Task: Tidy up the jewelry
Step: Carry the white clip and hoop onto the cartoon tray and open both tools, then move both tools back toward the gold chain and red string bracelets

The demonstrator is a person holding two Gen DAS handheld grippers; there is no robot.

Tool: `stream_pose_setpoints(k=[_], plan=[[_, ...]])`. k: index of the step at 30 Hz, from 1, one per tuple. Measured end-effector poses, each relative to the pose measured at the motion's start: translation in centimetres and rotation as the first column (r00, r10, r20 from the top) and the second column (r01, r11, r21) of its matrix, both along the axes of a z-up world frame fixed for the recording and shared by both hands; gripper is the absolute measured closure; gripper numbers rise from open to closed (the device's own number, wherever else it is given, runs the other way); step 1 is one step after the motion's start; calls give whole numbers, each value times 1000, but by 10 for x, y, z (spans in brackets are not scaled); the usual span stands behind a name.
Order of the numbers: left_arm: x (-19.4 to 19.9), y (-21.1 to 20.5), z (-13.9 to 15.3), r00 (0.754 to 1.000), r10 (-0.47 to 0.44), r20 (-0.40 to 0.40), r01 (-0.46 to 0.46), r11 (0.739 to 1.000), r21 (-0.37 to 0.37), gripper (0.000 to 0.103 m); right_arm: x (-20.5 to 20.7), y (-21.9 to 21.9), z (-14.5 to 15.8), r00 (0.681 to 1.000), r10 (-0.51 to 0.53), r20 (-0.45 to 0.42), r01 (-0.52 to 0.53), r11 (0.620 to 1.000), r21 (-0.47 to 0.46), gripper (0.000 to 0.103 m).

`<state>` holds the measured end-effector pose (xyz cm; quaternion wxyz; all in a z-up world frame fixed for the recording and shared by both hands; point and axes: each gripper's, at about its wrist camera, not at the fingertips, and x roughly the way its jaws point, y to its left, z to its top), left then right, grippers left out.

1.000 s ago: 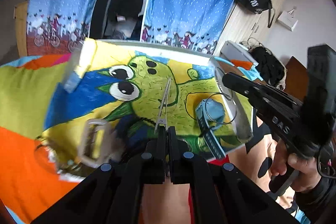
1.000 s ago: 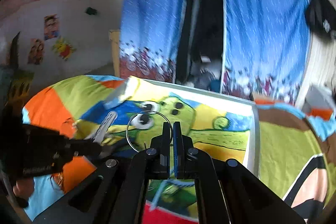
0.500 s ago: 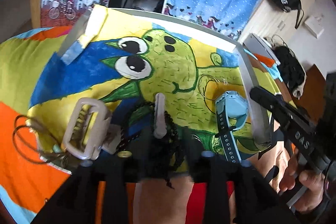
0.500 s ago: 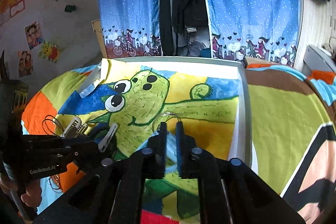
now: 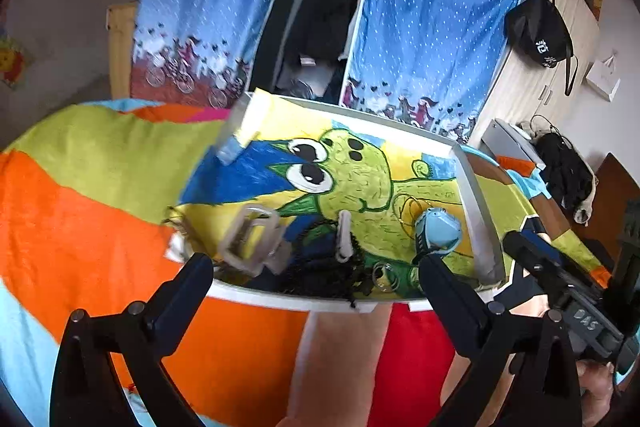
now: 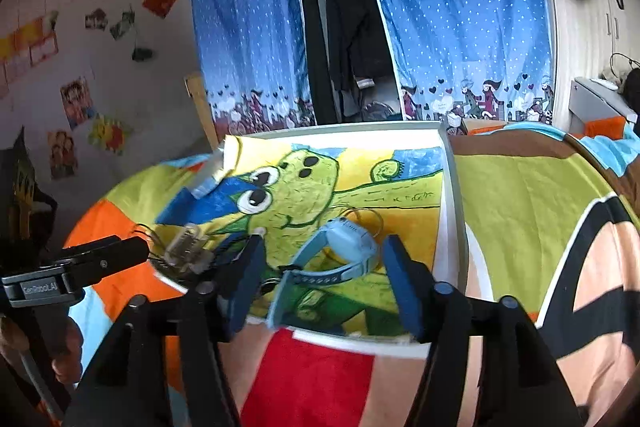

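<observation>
Left wrist view. The left gripper (image 5: 316, 269) has just been opening; its black fingers (image 5: 192, 273) stand released, wide apart, nothing between them. Beyond them, at twelve o'clock, lies the shallow white-rimmed tray (image 5: 478, 215) lined with a painted green cartoon sheet, resting on a striped bedspread (image 5: 80, 195). Along its near edge, from ten to two o'clock: a pale rectangular plastic buckle (image 5: 250, 241), a small white clip (image 5: 343, 235) with its long axis pointing away from the fingers, a matt black beaded string (image 5: 324, 273), thin metal rings (image 5: 384, 277), and a light-blue rubbery watch (image 5: 438, 229). The right gripper (image 5: 532, 259) enters at three o'clock.

Right wrist view. The right gripper (image 6: 324, 263) has likewise just been opening; its blue-padded fingers (image 6: 402, 279) are released and straddle the light-blue watch (image 6: 348, 247) without pressing it. The strap's long axis runs crosswise, nine to three o'clock, so the fingers would close along the strap, not across it. A fine wire hoop (image 6: 370, 217) lies just behind the watch. The right hand is judged nearer the watch; the left gripper (image 6: 132, 251), at nine o'clock, nearer the buckle.
</observation>
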<state>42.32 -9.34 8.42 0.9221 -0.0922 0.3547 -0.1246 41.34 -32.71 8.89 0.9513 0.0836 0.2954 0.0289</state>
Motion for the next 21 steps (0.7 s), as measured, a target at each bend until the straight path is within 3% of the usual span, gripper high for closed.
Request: stream_pose_setpoints(k=[6,12,17,21], plan=[[-38,20,3,996,60,67,-64,997,52,0,-46,14,6,996,-12,94,8,999,36,17],[-82,48,7,983,115,141,-128,988,83,0,-91,34,2,985,3,170,-10,999,41,2],[-115,67,8,974,124,191,-149,982,120,0,-127,49,-5,975,19,220,-28,999,40,1],[-137,87,2,973,135,185,-158,981,112,0,-147,58,-12,974,13,226,-23,999,42,1]])
